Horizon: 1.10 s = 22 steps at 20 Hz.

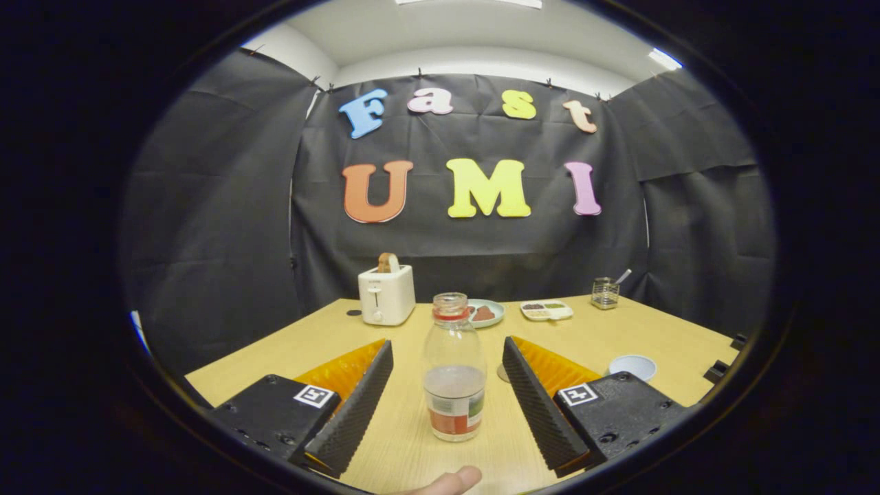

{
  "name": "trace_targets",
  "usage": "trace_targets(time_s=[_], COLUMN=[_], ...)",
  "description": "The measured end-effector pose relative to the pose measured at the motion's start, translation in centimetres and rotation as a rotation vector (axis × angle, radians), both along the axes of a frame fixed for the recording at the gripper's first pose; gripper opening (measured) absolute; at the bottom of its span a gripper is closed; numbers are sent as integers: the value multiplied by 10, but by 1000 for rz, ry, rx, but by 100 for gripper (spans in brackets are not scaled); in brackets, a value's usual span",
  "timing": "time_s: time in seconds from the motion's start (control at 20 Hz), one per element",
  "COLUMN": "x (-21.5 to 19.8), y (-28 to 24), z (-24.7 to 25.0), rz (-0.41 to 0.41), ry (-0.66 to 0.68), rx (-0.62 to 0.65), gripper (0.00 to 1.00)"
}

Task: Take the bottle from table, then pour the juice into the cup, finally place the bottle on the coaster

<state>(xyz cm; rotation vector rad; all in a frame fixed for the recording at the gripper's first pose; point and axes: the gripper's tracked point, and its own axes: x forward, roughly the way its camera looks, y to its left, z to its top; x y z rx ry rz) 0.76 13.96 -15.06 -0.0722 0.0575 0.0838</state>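
Note:
A clear plastic bottle [454,371] with no cap stands upright on the wooden table [619,330], about a third full of pale juice, with a red and green label. It stands between my two ribbed black fingers [357,405], and a gap shows on each side of it. My gripper [447,354] is open, touching nothing. A pale blue cup [634,366] sits to the right, just beyond the right finger. A small round coaster [503,373] peeks out behind the bottle, partly hidden by the right finger.
A white toaster [386,294] with a slice of bread stands at the back left. A plate [487,313] of food, a divided white tray [546,311] and a glass holder [605,293] with a utensil line the far edge. A fingertip [450,481] shows at the near table edge.

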Motion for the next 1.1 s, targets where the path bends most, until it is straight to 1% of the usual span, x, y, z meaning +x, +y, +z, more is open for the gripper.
trace_targets(time_s=[0.2,0.45,0.65,0.75,0.8,0.85,0.9,1.1], x=[15,42,66,76,78,76,76,71], y=[-2,5,0,2,-2,1,1,-1], z=[-15,-40,-58,-62,-59,-58,-60,-48], rz=[-17,-21,-64,-62,-80,-69,-60,-37], ry=[-6,43,58,52,35,28,34,34], rx=[-9,-16,-37,-29,-33,-34,-31,14], gripper=[100,100,100,100,100,93,83,83])
